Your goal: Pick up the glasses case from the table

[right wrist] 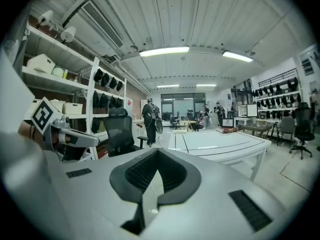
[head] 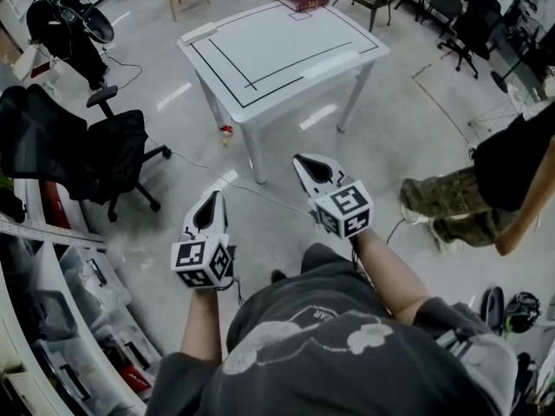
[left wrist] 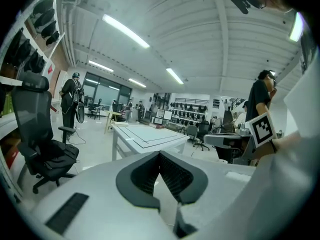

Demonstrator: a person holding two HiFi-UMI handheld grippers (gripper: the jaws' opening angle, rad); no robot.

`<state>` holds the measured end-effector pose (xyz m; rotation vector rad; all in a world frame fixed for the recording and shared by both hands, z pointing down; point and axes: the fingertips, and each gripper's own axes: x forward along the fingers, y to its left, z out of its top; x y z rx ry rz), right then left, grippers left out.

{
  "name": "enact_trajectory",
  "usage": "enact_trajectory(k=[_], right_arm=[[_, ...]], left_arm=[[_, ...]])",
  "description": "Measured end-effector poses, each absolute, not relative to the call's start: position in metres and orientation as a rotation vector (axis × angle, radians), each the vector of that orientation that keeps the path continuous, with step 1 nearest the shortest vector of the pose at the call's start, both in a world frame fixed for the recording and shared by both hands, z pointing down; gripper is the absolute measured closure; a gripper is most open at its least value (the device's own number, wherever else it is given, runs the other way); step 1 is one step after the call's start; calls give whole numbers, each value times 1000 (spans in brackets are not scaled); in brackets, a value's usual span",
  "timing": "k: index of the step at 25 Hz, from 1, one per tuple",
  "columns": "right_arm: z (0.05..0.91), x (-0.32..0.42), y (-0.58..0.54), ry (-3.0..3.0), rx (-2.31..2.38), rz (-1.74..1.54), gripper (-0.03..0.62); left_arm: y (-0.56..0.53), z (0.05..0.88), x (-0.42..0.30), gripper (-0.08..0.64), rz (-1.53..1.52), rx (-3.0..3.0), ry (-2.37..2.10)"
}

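Note:
A white table (head: 286, 50) marked with black lines stands ahead on the floor, well beyond both grippers. A flat reddish object (head: 303, 1) lies at its far edge; I cannot tell whether it is the glasses case. My left gripper (head: 214, 194) and right gripper (head: 297, 157) are held in the air over the floor, pointing toward the table, both shut with nothing in them. The table (left wrist: 145, 134) shows over the closed jaw tips of the left gripper (left wrist: 160, 154) in the left gripper view. The right gripper view shows the right gripper (right wrist: 158, 150) short of the table (right wrist: 215, 141).
A black office chair (head: 78, 146) stands left of the table. A person in camouflage trousers (head: 451, 198) stands at the right. Shelves with bins (head: 78, 319) line the lower left. A cable (head: 208, 167) runs across the floor by the table legs. More chairs (head: 460, 16) stand at the back right.

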<state>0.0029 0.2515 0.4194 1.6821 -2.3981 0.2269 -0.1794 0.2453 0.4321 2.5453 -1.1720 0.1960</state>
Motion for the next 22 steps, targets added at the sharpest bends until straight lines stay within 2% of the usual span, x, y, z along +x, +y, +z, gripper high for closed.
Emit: enact_trajectory(k=[13, 22], right_arm=[[434, 27, 158, -2405, 1744, 303, 592], [459, 69, 16, -2494, 1607, 356, 592]], left_arm=[[180, 449, -187, 558, 221, 2502, -1232], [64, 469, -161, 558, 258, 2346, -1424]])
